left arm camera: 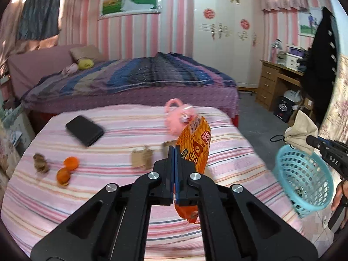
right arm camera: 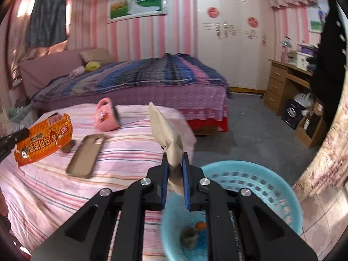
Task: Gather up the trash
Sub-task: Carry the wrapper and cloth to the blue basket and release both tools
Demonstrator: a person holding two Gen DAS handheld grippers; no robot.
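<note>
Both claws were loaded. The right claw (right arm camera: 174, 163) was clamped on a beige crumpled paper (right arm camera: 166, 130), the paper standing up and away from the fingertips, its lower end pinched between the blue pads. The left claw (left arm camera: 174, 152) was pressed together on the edge of an orange snack wrapper (left arm camera: 194, 150), which hung on the claw's right side, long axis running roughly along the fingers, one end below the fingers, the other rising past the tips.

The blue basket (right arm camera: 261, 178) sat directly under and just right of the right claw, beyond the edge of the striped bed (right arm camera: 54, 184). Some scraps already lay in its bottom. From the left wrist view the basket (left arm camera: 304, 182) lay well off to the right, past the bed edge, with the right claw (left arm camera: 313, 141) above it.

Judgement: the right hand was nearer; its paper would fall into the basket on release. The wrapper would need carrying rightward across the bed first.

Still on the bed: two pieces of orange peel (left arm camera: 67, 169), a brown crumpled wad (left arm camera: 40, 163), a cardboard scrap (left arm camera: 142, 157). Also a black phone (left arm camera: 84, 130), a phone case (right arm camera: 87, 154) and a pink toy bag (right arm camera: 105, 115), probably not trash.
</note>
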